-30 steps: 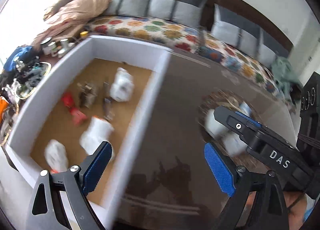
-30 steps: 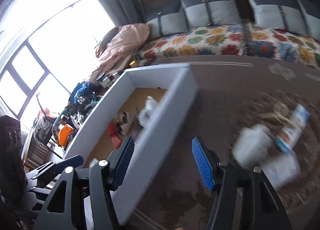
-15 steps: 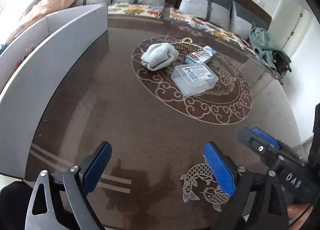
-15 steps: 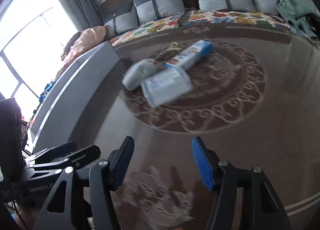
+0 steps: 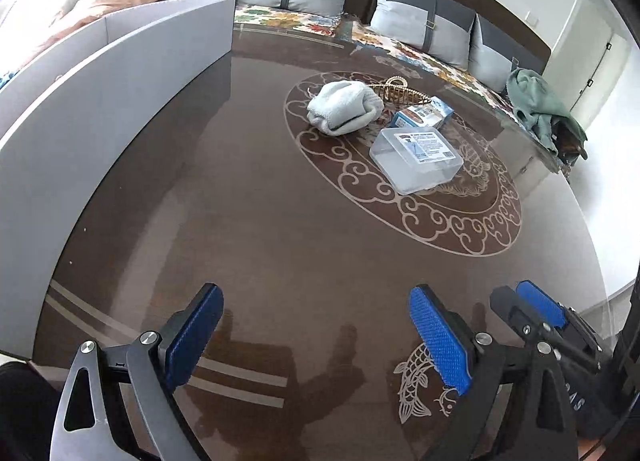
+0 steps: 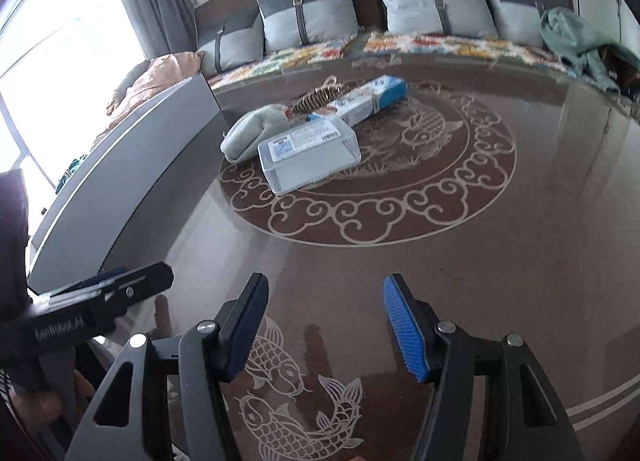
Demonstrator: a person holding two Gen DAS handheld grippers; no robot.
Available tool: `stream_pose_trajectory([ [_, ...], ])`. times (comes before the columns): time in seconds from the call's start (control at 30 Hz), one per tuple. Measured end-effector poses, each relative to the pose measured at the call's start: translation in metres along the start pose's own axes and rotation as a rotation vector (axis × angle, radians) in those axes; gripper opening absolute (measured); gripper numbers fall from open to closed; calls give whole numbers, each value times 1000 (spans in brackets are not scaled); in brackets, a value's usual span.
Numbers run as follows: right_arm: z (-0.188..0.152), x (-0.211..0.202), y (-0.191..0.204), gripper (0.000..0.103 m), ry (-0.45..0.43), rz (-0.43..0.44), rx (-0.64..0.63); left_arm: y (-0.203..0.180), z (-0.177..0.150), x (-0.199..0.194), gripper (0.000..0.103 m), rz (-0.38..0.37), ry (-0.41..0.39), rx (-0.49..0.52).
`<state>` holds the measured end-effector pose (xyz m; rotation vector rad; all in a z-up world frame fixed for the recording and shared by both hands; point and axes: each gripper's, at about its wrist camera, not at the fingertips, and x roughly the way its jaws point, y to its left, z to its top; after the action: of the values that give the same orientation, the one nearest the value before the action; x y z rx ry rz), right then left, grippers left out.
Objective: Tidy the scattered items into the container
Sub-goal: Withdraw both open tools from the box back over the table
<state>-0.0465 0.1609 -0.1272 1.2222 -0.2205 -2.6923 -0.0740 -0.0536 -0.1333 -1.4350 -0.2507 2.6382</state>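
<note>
Scattered items: a folded pale cloth [image 5: 343,108], a woven wicker piece [image 5: 396,91], a blue-and-white carton [image 5: 422,116] and a clear lidded plastic box [image 5: 416,159] are seen clustered together, well ahead of both claws, on the round scroll pattern of the counter [image 5: 280,229].
Clear box: it is found nearest of the cluster to the claws, with the cloth touching its far-left side in the right wrist view and the carton just behind it.
Container: a large grey-walled container [image 5: 100,101] is stood ahead and to the left of the left claw; its inside is hidden by the near wall.
Left claw: the left claw [image 5: 316,335] is held wide open with nothing between its blue pads, above bare dark counter.
Right claw: the right claw [image 6: 324,327] is likewise held wide open and empty, over a fish motif; it is seen just to the right of the left claw.
Backdrop: a bench with grey cushions [image 6: 308,23] and a floral cover is seen beyond the counter, with a green garment [image 6: 576,41] heaped at its right end.
</note>
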Motion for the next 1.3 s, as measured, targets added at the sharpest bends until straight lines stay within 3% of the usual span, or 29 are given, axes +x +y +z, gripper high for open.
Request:
stream_pose_trajectory([
  [0.2,1,4,8,61,-6,24,-45,2,-1,11,95,0,30,-15],
  [0.43,47,27,10,61,3,296,50,19,4,-2,95,38,-36,-85],
  [0.6,80,51,33,61,-18,400,25,39,6,-3,95,47,-42,-167],
  [0.73,101,86,53,61,41,480,55,47,7,2,95,40,-21,-209],
  [0.8,106,104,61,61,83,460,61,47,8,3,95,36,-17,-210],
  [0.93,107,123,56,61,81,294,101,44,9,3,95,35,-20,-192],
  [1.1,83,74,15,61,-27,86,221,41,8,9,95,16,5,-186],
  [1.3,51,20,-20,61,-85,34,181,22,3,19,95,4,45,-110],
])
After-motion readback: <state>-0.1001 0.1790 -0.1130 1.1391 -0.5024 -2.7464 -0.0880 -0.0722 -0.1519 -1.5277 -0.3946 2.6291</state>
